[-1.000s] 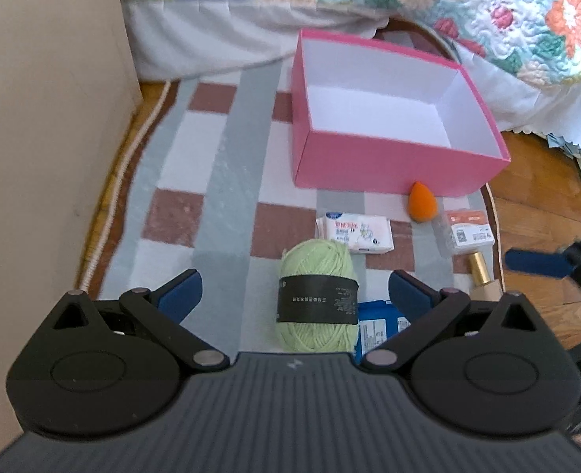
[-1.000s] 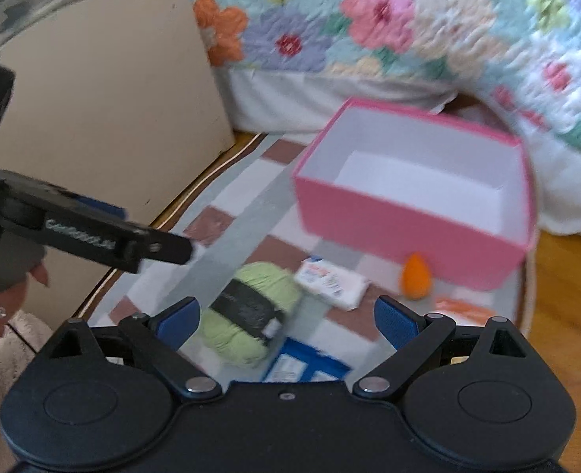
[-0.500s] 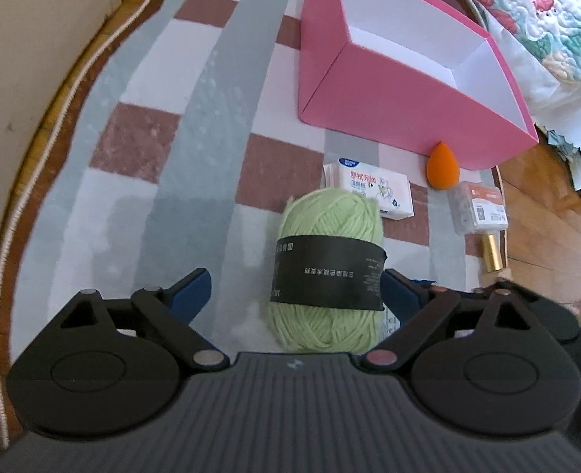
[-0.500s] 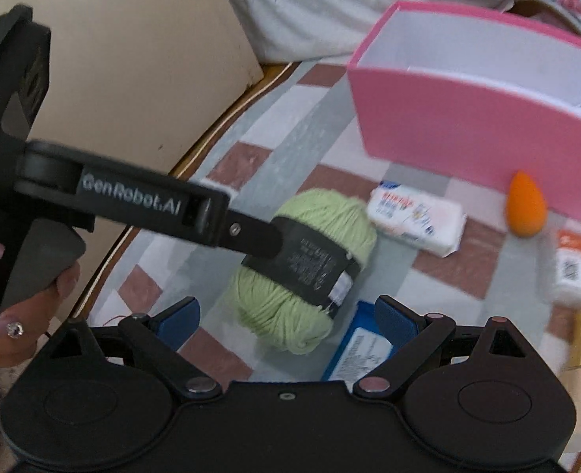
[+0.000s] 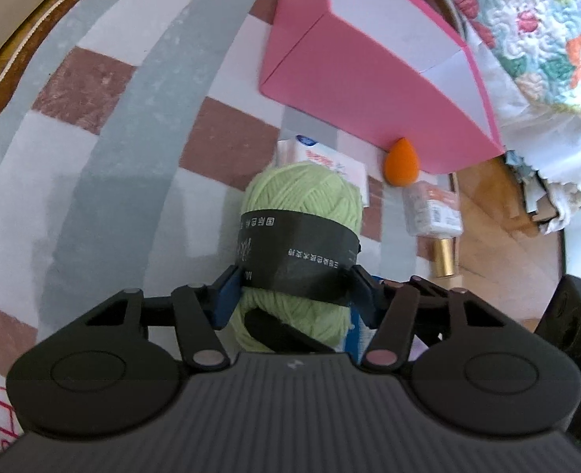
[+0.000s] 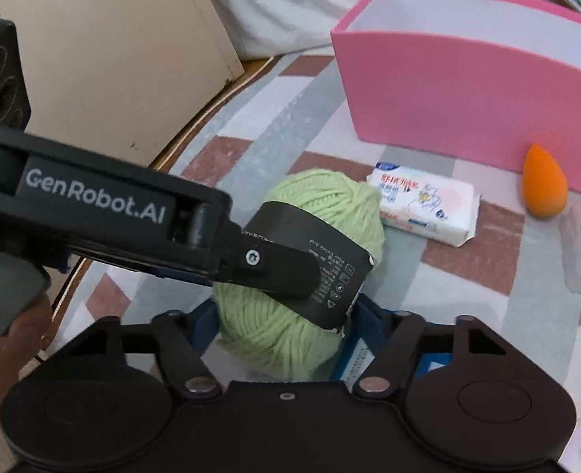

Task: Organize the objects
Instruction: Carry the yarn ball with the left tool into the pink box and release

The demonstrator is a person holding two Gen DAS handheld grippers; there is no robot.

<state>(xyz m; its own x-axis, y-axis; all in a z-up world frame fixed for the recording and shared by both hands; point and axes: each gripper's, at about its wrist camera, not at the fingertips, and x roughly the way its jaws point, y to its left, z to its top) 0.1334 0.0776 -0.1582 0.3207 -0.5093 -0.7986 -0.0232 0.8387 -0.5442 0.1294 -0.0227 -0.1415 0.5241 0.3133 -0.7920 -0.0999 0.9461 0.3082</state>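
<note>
A pale green ball of yarn (image 5: 302, 197) with a black paper band is seen lying on the checked rug (image 5: 132, 126), near an open pink rectangular cardboard box (image 6: 448, 90).

"GenRobot.AI" stood in white letters on the left gripper (image 6: 290, 272). Print on the yarn band (image 5: 302, 256) and tissue pack (image 6: 424, 207) was too small to read.

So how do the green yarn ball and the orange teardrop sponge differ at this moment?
The yarn ball is pale green, wears a black paper band and sits between the closing jaws of both the left gripper and the right gripper. The orange sponge is plain, looks much smaller, and lies untouched against the pink box. Both rest on the checked rug, outside the box.
</note>
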